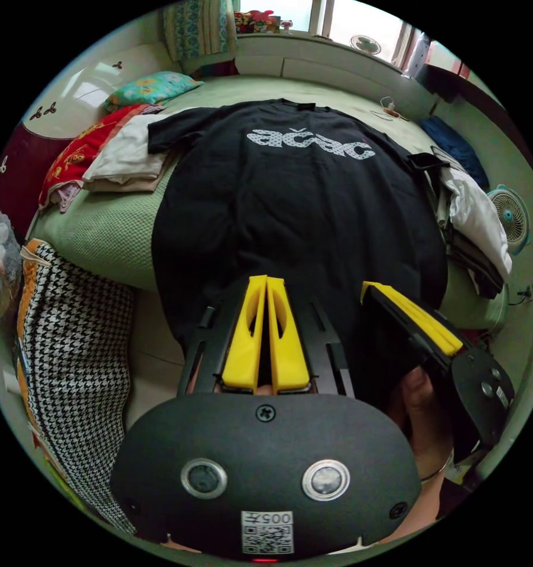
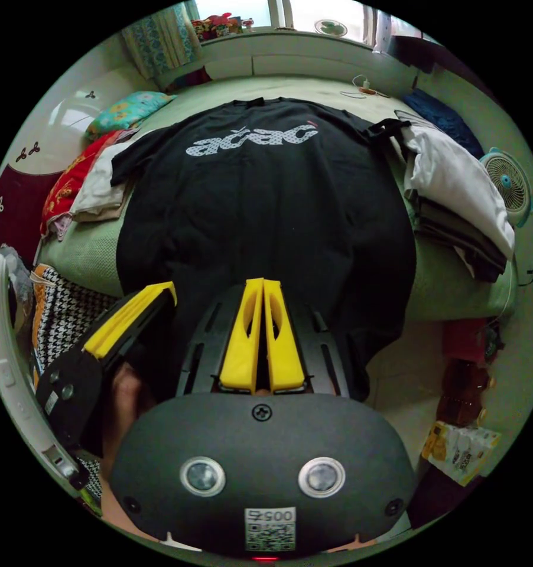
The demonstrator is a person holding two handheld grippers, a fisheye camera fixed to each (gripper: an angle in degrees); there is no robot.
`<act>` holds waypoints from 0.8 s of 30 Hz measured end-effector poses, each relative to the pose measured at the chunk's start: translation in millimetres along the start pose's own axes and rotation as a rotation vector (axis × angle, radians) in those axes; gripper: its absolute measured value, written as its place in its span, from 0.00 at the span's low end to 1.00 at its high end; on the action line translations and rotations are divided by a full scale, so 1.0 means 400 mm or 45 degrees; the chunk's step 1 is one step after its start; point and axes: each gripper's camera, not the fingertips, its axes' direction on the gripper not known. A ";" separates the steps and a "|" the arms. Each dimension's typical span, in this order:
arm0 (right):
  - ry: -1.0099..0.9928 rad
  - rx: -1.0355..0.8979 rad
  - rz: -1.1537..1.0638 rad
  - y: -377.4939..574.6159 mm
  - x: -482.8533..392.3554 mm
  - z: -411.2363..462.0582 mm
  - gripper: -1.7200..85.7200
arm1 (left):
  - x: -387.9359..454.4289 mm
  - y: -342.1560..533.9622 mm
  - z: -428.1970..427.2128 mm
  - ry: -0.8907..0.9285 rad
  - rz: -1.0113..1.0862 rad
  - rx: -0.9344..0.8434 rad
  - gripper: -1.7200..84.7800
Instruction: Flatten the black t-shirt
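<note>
One black t-shirt (image 1: 296,212), spread print-side up over a green bed (image 1: 101,236), neck end far from both tools, hem hanging off the near edge of the bed just ahead of the jaw tips. Two grippers, side by side above that hem: left gripper (image 1: 267,283) with yellow jaws pressed together, no gap visible at the tips; right gripper (image 2: 262,286) likewise, jaws closed against each other. Cannot tell whether any cloth is pinched between either pair, black fabric directly behind the tips. In the left gripper view, right gripper (image 1: 370,287) just to the side; in the right gripper view, left gripper (image 2: 171,287) beside its own jaws.

To the left of the shirt, one pile of folded clothes (image 1: 124,153), touching the sleeve, and one floral pillow (image 1: 151,87) beyond. To the right, one stack of folded clothes (image 2: 455,195) against the other sleeve. One small fan (image 2: 509,183) past that stack. One houndstooth bag (image 1: 77,354) below the bed's near-left corner. Bare bed surface beyond the neckline, up to the window ledge.
</note>
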 end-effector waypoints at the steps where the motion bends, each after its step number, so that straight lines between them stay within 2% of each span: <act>1: -0.001 -0.002 0.002 -0.001 0.002 0.003 0.01 | -0.003 -0.001 0.000 0.003 0.000 0.000 0.01; 24: 0.002 0.000 -0.005 -0.029 0.030 0.039 0.01 | -0.093 -0.033 -0.020 0.009 -0.040 -0.002 0.01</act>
